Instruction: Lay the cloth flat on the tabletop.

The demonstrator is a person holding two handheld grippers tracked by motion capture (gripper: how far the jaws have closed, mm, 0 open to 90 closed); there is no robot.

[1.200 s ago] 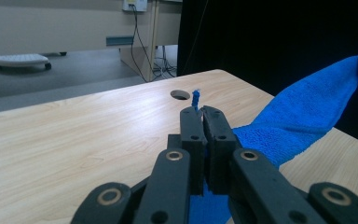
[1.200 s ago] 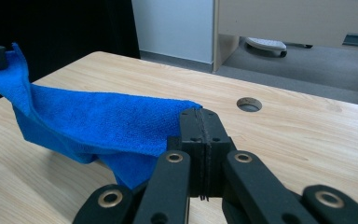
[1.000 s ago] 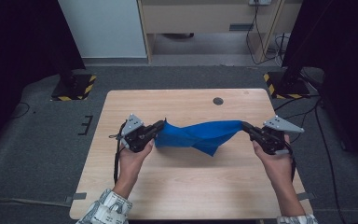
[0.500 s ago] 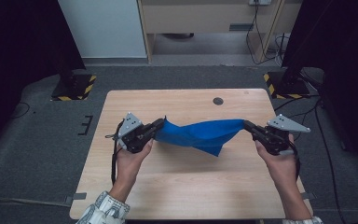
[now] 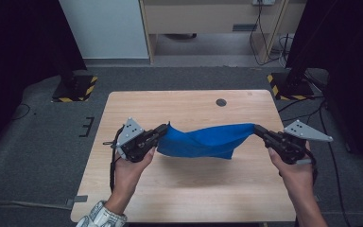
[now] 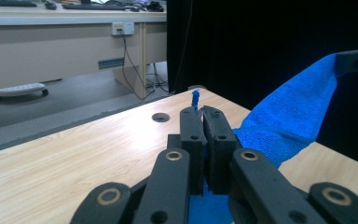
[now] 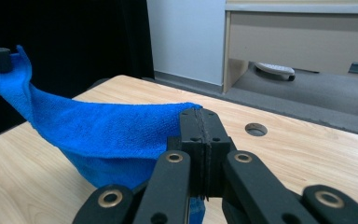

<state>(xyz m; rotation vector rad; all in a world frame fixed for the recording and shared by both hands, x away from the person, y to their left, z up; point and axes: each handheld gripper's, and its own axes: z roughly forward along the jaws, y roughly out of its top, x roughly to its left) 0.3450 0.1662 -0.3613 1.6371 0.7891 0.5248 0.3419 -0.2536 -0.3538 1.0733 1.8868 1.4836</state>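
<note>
With each claw pinching one end, we hold the blue microfibre cloth slung above the pale wooden desk: left claw at nine o'clock, right claw at three, so the fabric hangs spread for folding.

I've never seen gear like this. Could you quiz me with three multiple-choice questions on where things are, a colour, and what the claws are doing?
1. Where is the cloth?
A. strung between the two grippers
B. on the floor
C. folded by the table's hole

2. Its colour?
A. red
B. blue
C. white

3. The left gripper and right gripper are:
A. both wide open
B. one open
C. both shut on the cloth

A: each gripper holds one end of it above the table.
B: blue in every view.
C: both gripper views show jaws pinching fabric.
</note>
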